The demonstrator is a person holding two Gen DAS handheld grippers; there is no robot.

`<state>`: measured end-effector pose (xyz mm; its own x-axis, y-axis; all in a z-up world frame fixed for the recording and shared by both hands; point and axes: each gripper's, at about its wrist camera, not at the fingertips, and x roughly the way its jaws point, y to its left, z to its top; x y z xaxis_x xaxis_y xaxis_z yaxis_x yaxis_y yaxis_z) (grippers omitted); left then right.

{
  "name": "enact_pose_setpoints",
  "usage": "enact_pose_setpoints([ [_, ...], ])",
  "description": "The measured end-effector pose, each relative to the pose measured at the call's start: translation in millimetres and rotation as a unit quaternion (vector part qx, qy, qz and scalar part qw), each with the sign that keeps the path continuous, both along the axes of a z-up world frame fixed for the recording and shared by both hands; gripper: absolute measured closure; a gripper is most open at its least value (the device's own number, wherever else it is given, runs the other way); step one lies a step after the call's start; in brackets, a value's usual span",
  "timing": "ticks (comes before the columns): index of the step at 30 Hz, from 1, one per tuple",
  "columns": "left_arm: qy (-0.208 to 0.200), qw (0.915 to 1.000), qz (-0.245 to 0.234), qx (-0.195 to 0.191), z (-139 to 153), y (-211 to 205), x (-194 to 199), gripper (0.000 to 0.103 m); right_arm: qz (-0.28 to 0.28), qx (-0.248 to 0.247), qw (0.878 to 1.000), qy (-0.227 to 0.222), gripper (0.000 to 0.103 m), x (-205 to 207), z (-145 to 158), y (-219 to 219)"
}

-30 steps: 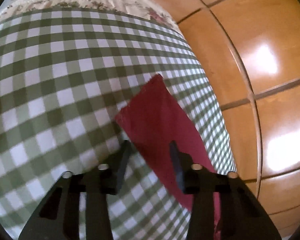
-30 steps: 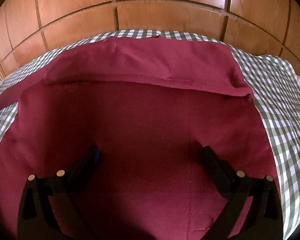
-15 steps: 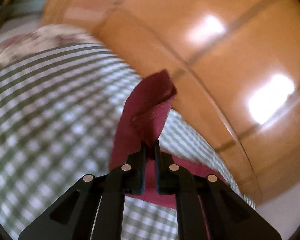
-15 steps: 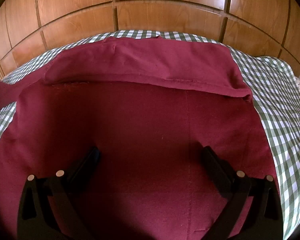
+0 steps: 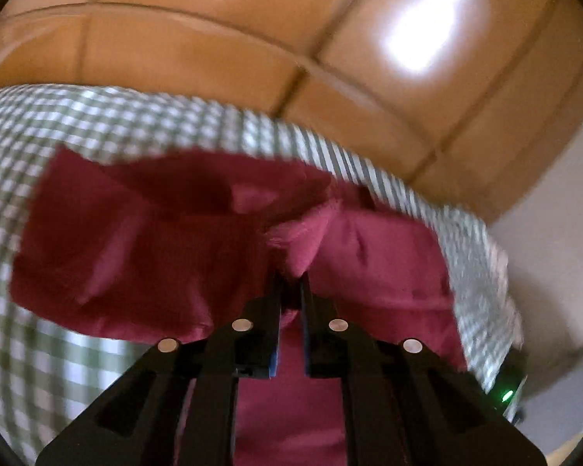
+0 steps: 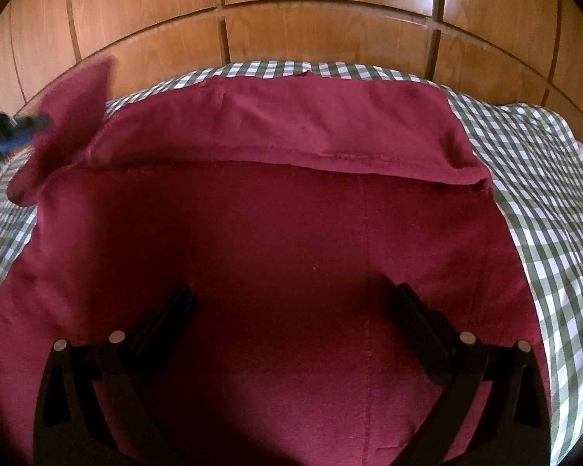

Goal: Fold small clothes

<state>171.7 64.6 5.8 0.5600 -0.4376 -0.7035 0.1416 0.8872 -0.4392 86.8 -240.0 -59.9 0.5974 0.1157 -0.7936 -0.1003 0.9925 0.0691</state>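
Maroon garment (image 6: 291, 233) lay spread on the checked bedcover (image 6: 544, 178). Left gripper (image 5: 290, 277) was clamped on a lifted garment corner; right gripper (image 6: 291, 303) hung wide apart directly over the garment's middle.

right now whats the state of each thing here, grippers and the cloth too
left gripper: shut, pinching a frayed edge of the garment
right gripper: open, jaws wide apart, over the flat middle of the garment
maroon garment: mostly flat on the bed, far strip folded over, left end lifted
checked bedsheet: spread flat under the garment
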Motion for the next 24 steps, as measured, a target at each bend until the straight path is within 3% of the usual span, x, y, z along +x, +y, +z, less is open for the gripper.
enact_pose_setpoints([
  [2, -0.001, 0.9997, -0.016, 0.019, -7.4, -10.3, -4.6, 0.087, 0.000, 0.005, 1.000, 0.000, 0.002, -0.1, -0.1, -1.0],
  [5, 0.002, 0.9994, -0.031, 0.017, -11.8, -18.3, -21.4, 0.070, -0.001, 0.008, 1.000, 0.000, 0.002, -0.7, -0.2, -1.7],
  [10, -0.006, 0.9993, -0.025, 0.028, -25.5, -16.4, -55.4, 0.070, 0.000, 0.012, 1.000, 0.000, 0.002, 0.4, -0.3, -3.0],
  [13, -0.014, 0.9979, -0.017, 0.061, -36.8, -15.9, -69.0, 0.070, 0.000, 0.012, 1.000, 0.001, 0.002, 1.0, -0.7, -3.4],
  [15, 0.001, 0.9973, -0.007, 0.074, -51.4, -14.4, -71.7, 0.070, 0.001, 0.013, 1.000, 0.004, 0.002, 1.7, -0.1, -3.6],
  [17, -0.001, 0.9979, 0.000, 0.064, -61.0, -8.8, -75.5, 0.070, 0.002, 0.019, 1.000, 0.015, 0.002, 4.5, 2.2, -4.3],
  [21, 0.000, 0.9994, 0.008, 0.034, -65.4, -0.7, -72.8, 0.070, 0.022, 0.167, 0.984, 0.052, 0.023, 24.1, 24.0, -4.4],
  [24, -0.005, 0.9997, 0.009, 0.020, -67.3, 3.9, -74.0, 0.070, 0.067, 0.218, 0.972, 0.062, 0.032, 46.7, 36.7, 22.5],
])
